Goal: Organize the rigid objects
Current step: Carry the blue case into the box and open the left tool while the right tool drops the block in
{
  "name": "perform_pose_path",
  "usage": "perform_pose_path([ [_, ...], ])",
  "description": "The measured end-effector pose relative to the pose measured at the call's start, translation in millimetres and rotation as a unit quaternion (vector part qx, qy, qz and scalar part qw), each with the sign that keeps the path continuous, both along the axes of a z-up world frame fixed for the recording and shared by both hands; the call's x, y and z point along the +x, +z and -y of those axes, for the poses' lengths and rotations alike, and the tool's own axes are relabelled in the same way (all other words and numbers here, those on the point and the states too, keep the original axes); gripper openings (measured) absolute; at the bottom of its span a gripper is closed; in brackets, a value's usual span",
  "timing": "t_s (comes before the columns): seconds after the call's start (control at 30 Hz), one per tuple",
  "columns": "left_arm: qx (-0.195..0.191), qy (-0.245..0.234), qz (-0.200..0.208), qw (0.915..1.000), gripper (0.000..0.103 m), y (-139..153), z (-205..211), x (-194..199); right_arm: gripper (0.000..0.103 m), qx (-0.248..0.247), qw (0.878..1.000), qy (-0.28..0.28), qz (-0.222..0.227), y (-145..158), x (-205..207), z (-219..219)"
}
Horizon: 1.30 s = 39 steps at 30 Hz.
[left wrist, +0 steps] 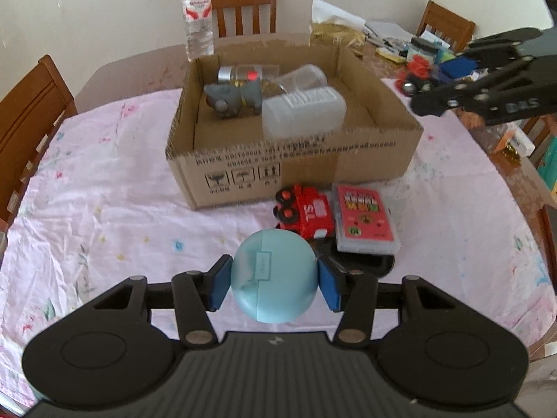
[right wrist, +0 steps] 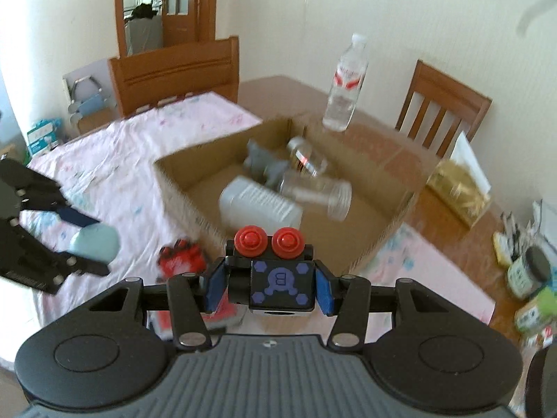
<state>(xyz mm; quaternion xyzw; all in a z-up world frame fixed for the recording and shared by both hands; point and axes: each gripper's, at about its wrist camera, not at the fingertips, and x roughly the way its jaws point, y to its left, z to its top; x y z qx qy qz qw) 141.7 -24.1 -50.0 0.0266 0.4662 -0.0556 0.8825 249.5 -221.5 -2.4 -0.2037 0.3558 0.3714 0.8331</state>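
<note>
Two hand-held grippers, each loaded, hang above a pink floral tablecloth (left wrist: 104,181) short of an open cardboard box (left wrist: 292,160). Nearest the lens, the left gripper (left wrist: 274,280) pinches a smooth, pale-blue rounded case (left wrist: 274,275) between its blue pads (left wrist: 220,284), the seam of the case running upright between them; the right gripper (right wrist: 268,285) clamps a blocky black toy truck (right wrist: 278,284), its red-hubbed wheels turned up and purple hexagon markings facing the camera. The step in hand appears to be carrying both pieces over the near wall of the box; done well, each should clear the jagged torn rim before lowering, and be set on bare cardboard floor toward the near side rather than dropped onto what already lies inside. The slick, curved case could slip from its pads if tilted, so a level carry seems wise. On the cloth just before the box lie a glossy red toy truck (left wrist: 303,210) and, touching it, a flat clear-edged pink card case (left wrist: 363,221). Inside the box lie a ribbed translucent tub (left wrist: 303,115), a clear jar (left wrist: 303,76), a metal-lidded jar (left wrist: 240,75) and a grey figure (left wrist: 231,99). Beyond stands a water bottle (left wrist: 197,14) beside wooden chairs (left wrist: 243,5).
</note>
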Motion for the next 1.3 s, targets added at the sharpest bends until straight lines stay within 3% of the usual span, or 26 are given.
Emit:
perform_pose_path([
  [0.17,0.004,-0.001,0.009,0.9999,0.052,15,-5,6,0.057,-0.002,1.0,-0.016,-0.008,-11,22,-11],
  [0.23,0.011,-0.002,0.014,0.9998,0.052,20,-7,8,0.068,0.004,1.0,-0.026,-0.007,-14,24,-12],
  [0.3,0.015,-0.004,0.017,0.9997,0.052,25,-9,10,0.086,0.016,0.999,-0.032,-0.007,-14,22,-11],
  [0.5,0.022,-0.011,0.025,0.9994,0.052,35,-12,19,0.103,0.033,0.998,-0.056,-0.017,-12,12,-7],
  [0.9,0.035,-0.046,0.055,0.9968,0.052,56,-12,64,0.103,0.046,0.99,-0.129,-0.047,-12,-9,-6],
  [1.3,0.058,-0.07,0.049,0.9946,0.052,32,-26,133,0.103,0.022,0.98,-0.194,-0.035,-6,-37,4],
])
